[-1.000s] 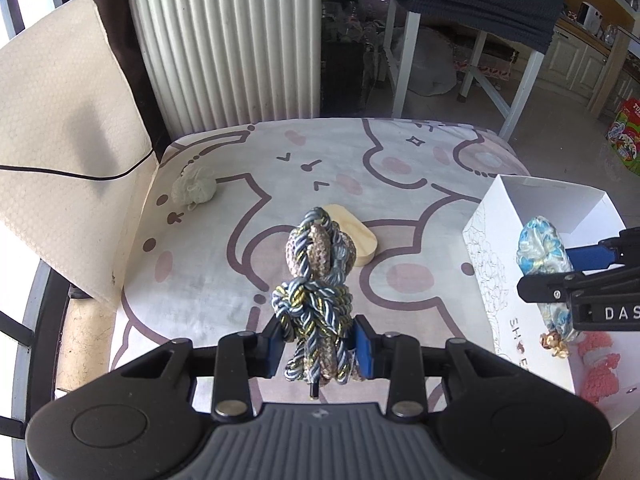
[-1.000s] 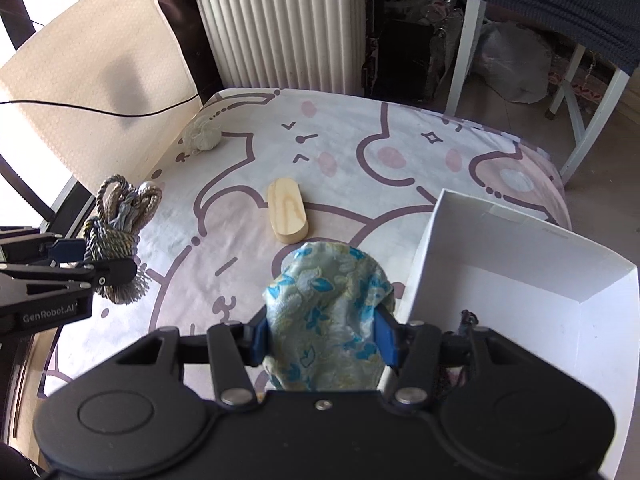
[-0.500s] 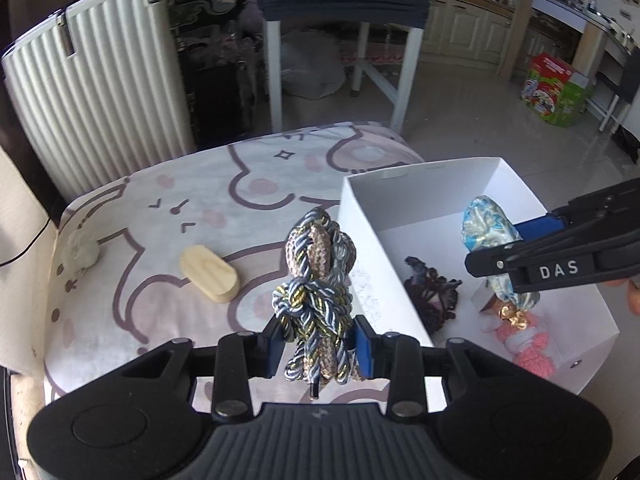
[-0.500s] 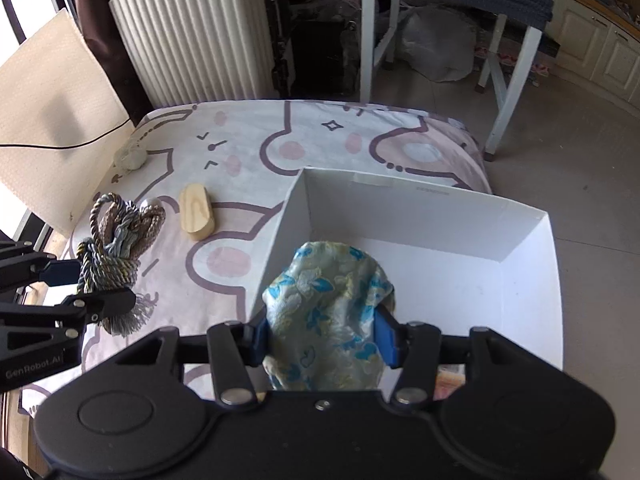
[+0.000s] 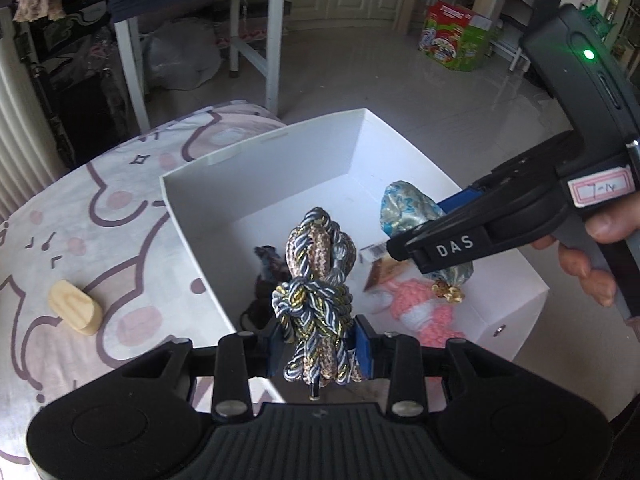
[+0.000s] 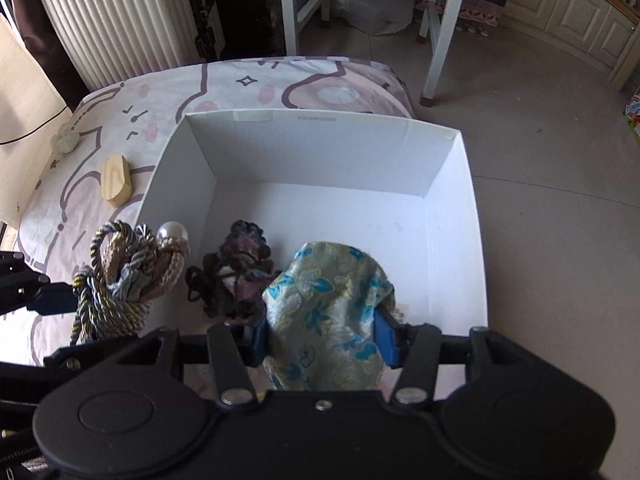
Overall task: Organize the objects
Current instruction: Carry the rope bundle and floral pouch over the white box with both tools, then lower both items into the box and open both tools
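My left gripper [image 5: 320,344] is shut on a knotted rope bundle [image 5: 318,276] of blue, gold and beige cord, held over the near left edge of the white box [image 5: 280,148]. The bundle also shows in the right wrist view [image 6: 120,276], with a pearl bead on top. My right gripper [image 6: 324,338] is shut on a blue-flowered satin pouch [image 6: 326,312] and holds it above the inside of the white box [image 6: 320,140]. The pouch shows in the left wrist view [image 5: 408,208] too. A dark crocheted piece [image 6: 236,276] lies on the box floor.
A wooden oval block [image 6: 116,178] and a small pale fabric ball [image 6: 64,142] lie on the cartoon-print cloth [image 6: 240,84] left of the box. Pink knitted items [image 5: 420,312] lie in the box. A radiator [image 6: 116,20] and white table legs stand behind.
Both grippers have moved right with their loads, from above the cloth to over the white box. The pouch is now above the box's inside and the rope bundle above its left edge.
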